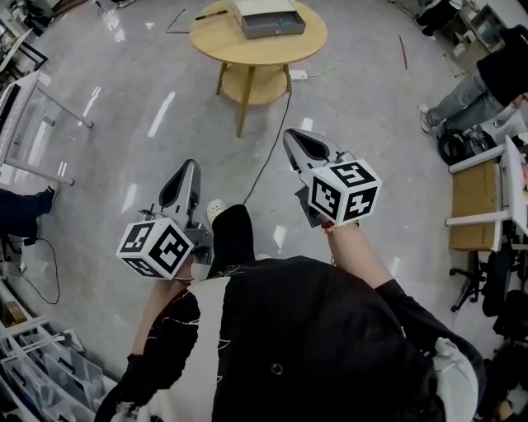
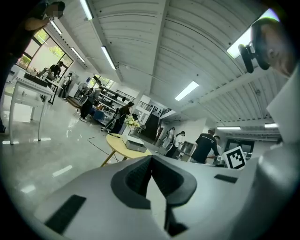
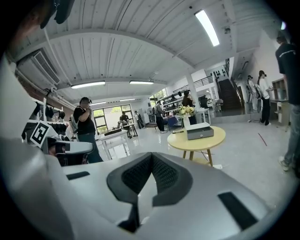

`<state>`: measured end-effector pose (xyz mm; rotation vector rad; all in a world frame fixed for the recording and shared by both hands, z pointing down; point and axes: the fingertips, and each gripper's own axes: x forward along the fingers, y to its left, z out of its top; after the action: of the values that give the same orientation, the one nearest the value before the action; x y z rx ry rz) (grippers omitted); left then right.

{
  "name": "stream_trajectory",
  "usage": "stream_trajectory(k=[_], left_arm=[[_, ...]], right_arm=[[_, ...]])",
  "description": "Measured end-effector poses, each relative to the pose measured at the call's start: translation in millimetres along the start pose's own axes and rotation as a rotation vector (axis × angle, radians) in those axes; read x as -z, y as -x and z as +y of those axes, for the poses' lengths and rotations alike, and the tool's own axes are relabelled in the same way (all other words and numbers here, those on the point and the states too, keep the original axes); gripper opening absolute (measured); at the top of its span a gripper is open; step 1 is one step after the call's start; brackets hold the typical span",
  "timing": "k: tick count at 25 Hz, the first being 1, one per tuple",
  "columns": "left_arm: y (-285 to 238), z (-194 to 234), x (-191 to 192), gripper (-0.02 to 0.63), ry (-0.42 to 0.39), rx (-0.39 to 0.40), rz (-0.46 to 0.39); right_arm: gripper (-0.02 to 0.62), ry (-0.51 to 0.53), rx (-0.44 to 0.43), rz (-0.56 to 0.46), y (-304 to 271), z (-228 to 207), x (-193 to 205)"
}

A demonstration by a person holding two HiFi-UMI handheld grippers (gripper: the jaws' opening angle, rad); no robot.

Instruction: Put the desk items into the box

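Note:
Far ahead stands a round wooden table (image 1: 247, 45) with a grey box (image 1: 268, 18) on top and a dark pen (image 1: 212, 14) beside it. My left gripper (image 1: 191, 165) and right gripper (image 1: 290, 134) are held at waist height over the floor, well short of the table, both pointing toward it. Each is shut with nothing between its pads. The left gripper (image 2: 151, 157) sees the table (image 2: 117, 143) and box (image 2: 136, 144) in the distance. From the right gripper (image 3: 151, 154), the table (image 3: 197, 140) and box (image 3: 200, 132) appear with flowers (image 3: 186, 110) behind.
A black cable (image 1: 276, 136) runs across the glossy floor from the table toward me. A white desk (image 1: 33, 124) stands at the left, and a person (image 1: 474, 91) with shelving at the right. Several people stand in the background (image 2: 206, 145).

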<state>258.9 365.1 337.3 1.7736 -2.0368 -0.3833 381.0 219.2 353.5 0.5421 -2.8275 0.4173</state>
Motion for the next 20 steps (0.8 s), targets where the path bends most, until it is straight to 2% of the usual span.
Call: stream_trajectory(k=[5,9,13,20], left_arm=[[-34.7,34.8,-16.5,0.009,0.013,0.014,0.021],[-60.5,62.7,-48.4,0.009,-0.007,0.027,0.014],[-82.9,100.8,-80.1,0.009,0.008,0.02,-0.005],[-119.5,140.2,-137.1,0.009,-0.002,0.068,-0.026]], right_arm=[[0.005,-0.001,0.005,0.021,-49.1,-4.3,-10.0],[0.005,-0.01,0.005,0.012,-94.6,-6.1,-30.2],[0.005,0.0,-0.009,0.011,-140.7,1.1,-51.2],[0.005,0.022,-0.009,-0.032,-204.7,11.8,-103.5]])
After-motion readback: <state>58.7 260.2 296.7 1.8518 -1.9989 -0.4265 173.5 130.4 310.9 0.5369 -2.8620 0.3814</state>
